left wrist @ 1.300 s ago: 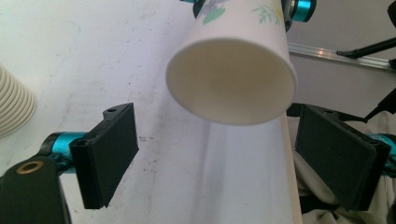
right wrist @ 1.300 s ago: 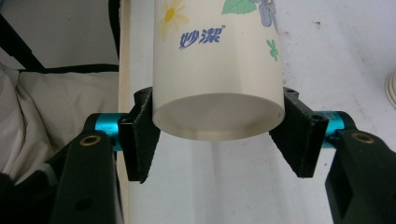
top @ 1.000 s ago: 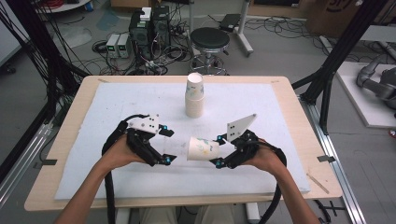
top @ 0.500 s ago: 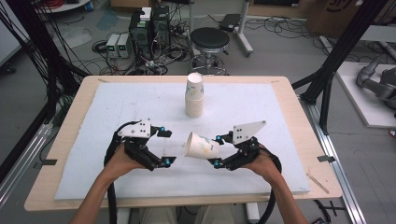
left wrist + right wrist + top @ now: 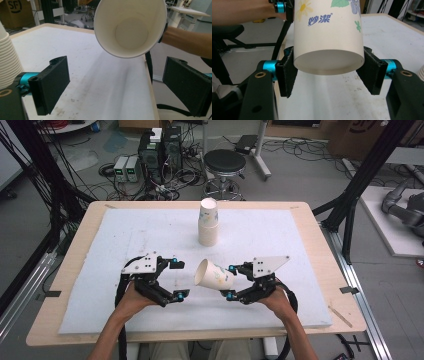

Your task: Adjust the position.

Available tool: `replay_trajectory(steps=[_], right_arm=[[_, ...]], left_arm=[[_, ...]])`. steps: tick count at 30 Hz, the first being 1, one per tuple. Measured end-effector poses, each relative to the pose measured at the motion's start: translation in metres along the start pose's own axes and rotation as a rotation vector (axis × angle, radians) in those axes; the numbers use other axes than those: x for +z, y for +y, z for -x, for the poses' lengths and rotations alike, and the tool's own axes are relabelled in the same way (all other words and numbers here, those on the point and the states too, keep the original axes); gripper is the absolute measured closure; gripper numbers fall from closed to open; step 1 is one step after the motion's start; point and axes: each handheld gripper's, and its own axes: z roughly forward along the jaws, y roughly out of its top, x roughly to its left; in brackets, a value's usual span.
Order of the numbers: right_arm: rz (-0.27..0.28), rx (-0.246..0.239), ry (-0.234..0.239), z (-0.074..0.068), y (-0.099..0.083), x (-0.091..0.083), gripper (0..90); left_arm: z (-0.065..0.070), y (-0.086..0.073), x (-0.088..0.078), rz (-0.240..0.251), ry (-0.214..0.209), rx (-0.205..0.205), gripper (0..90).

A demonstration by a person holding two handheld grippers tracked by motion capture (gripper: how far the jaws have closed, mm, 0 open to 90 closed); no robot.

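One white flower-printed paper cup [image 5: 214, 274] was clamped sideways by the right gripper [image 5: 231, 282]; the left gripper [image 5: 179, 279] gaped empty; handover apparently remained.

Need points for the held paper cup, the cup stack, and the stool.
paper cup [image 5: 329, 40], right gripper view, on its printed side wall.
cup stack [image 5: 208, 227], high view, on the stack's lower side.
stool [image 5: 225, 161], high view, on the seat top.

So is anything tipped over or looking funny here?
Yes: the white flower-printed paper cup lies sideways in the air, clamped near its base by the right hand-held gripper. Its mouth faces the open left hand-held gripper. Nothing is spilled.
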Motion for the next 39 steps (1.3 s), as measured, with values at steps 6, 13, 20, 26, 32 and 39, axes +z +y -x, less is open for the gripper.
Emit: replay_trajectory(steps=[6, 13, 20, 26, 32, 39], right_arm=[[0.026, -0.001, 0.020, -0.002, -0.002, 0.001, 37.7], [0.033, -0.003, 0.028, -0.002, -0.002, 0.002, 37.6], [0.029, -0.001, 0.036, -0.002, -0.002, 0.003, 37.6], [0.025, -0.004, 0.046, -0.002, -0.002, 0.004, 37.7], [0.028, -0.009, 0.055, -0.002, -0.002, 0.004, 37.7], [0.032, -0.015, 0.067, -0.002, -0.003, 0.006, 37.6]], left_arm=[[0.002, 0.003, 0.010, 0.011, -0.024, 0.003, 6.2], [0.005, 0.006, 0.025, 0.033, -0.058, 0.006, 6.2], [0.007, 0.012, 0.039, 0.049, -0.085, 0.013, 6.2], [0.009, 0.021, 0.053, 0.050, -0.114, 0.026, 6.2], [0.009, 0.023, 0.059, 0.038, -0.125, 0.014, 6.2], [0.008, 0.023, 0.058, 0.049, -0.145, 0.003, 17.2]])
